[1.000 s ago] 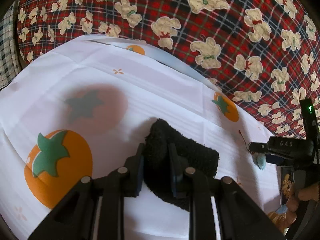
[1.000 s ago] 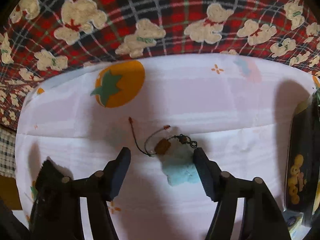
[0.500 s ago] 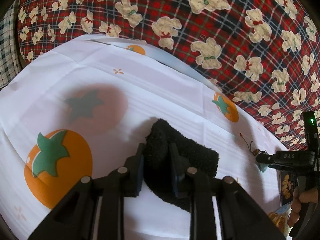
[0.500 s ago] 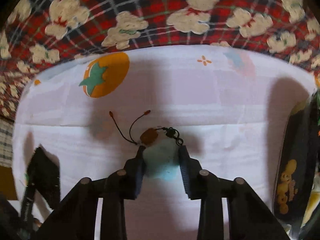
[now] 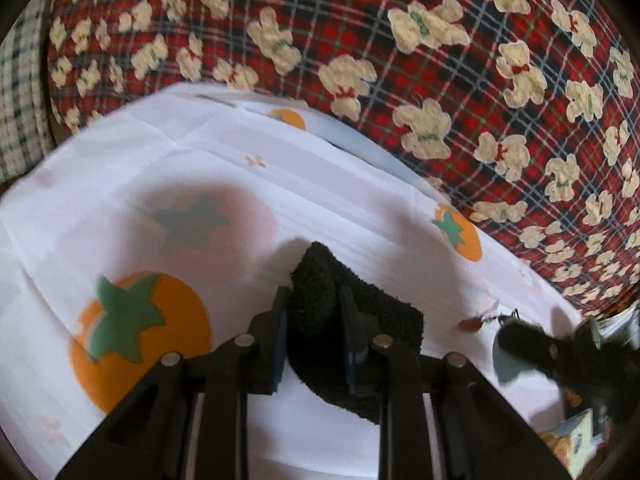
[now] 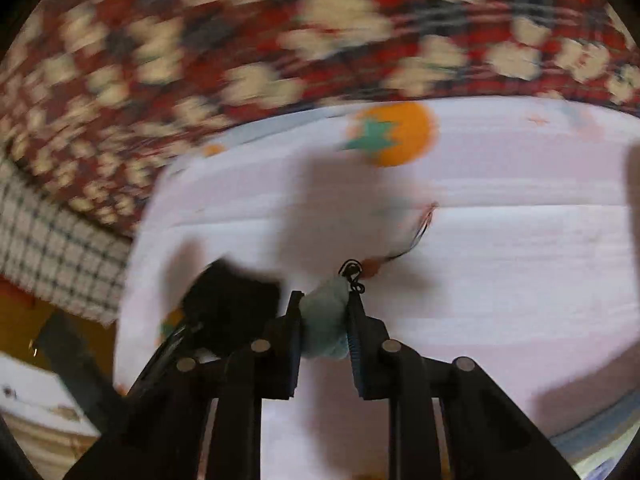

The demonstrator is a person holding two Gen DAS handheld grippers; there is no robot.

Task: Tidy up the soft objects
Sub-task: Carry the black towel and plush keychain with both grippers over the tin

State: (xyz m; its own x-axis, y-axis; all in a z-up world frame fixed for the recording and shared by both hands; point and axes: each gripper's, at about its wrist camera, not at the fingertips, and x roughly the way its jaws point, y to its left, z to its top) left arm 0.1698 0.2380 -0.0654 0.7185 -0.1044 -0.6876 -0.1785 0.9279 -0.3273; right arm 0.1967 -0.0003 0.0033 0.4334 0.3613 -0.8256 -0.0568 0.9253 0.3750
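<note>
The right gripper [image 6: 324, 320], jaws just closed onto the pale blue plush charm [image 6: 325, 322] above the white persimmon-print cloth [image 6: 500, 300], could snag its dangling cord, while the left gripper [image 5: 312, 336] pinches the black sock [image 5: 340, 320] lying there.

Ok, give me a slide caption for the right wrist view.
Right tool clamps a pale blue plush charm above the white persimmon-print cloth.

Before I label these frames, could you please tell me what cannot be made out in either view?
- Pale blue soft toy: right wrist view, its sides hidden by the fingers clamping it.
- Black cloth: left wrist view, near end covered by the left gripper.
- Plaid bedding: right wrist view, blurred.
- Box: left wrist view, cut off at the edge.
</note>
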